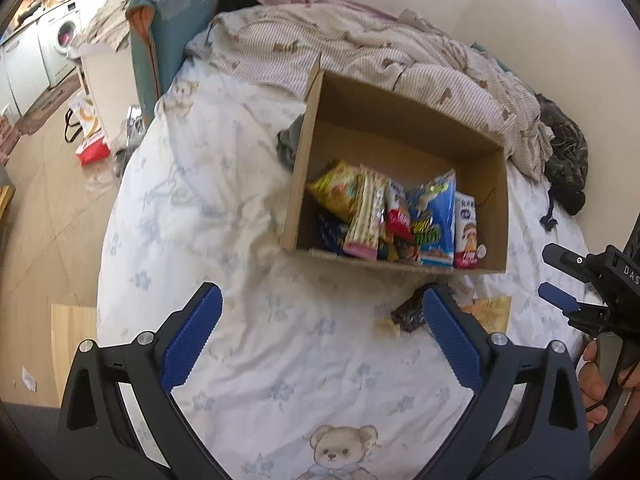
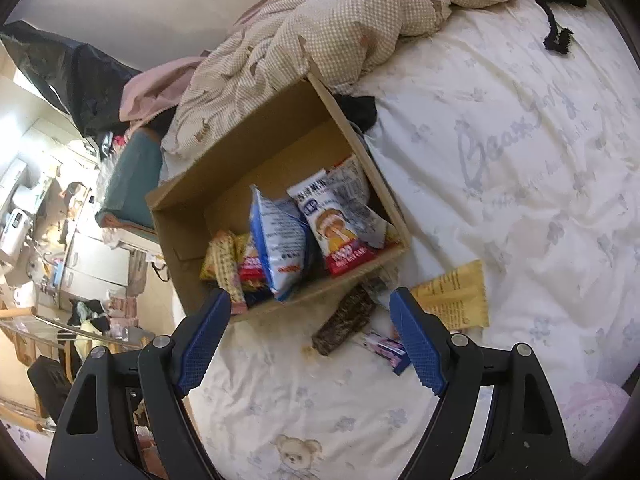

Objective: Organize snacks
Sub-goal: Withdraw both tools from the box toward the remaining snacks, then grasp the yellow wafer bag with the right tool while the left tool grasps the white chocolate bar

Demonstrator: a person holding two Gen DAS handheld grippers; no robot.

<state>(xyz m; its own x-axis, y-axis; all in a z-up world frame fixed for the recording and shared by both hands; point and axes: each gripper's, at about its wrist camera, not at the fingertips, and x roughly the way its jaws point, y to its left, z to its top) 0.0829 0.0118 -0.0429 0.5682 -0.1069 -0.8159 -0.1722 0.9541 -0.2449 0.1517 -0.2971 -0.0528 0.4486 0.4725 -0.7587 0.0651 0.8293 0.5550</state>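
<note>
Right gripper (image 2: 310, 336): fingers (image 2: 204, 336) spread wide, nothing between the pads, aimed down at the bed (image 2: 520, 140). Directly ahead, between the fingertips and a little beyond them, lies a dark bar (image 2: 344, 322) flat on the sheet. Its long axis runs diagonally in the right wrist view, from lower left up to upper right, the far end pointing at the near right corner of the box (image 2: 192, 216) and stopping just short of it. Just right of the bar, partly hidden behind the right finger, a small purple-and-white packet (image 2: 386, 348); beyond that a yellow packet (image 2: 456, 296) lying flat, text side up, long axis roughly across the view. Left gripper (image 1: 320, 328): fingers (image 1: 192, 340) also wide apart and empty. In its view the bar (image 1: 408, 314) sits off to the right, half covered by the right-hand finger, so it is off this gripper's centre line. The right gripper (image 1: 558, 276) shows at that view's right edge, a hand (image 1: 596, 376) on its handle. Judgement: the right hand is nearer and better lined up on the bar; a closing across the short side would need the wrist rolled to square with the diagonal. The box stands open-topped on the bed, snacks (image 2: 280, 248) upright along its near side, far half bare.
</note>
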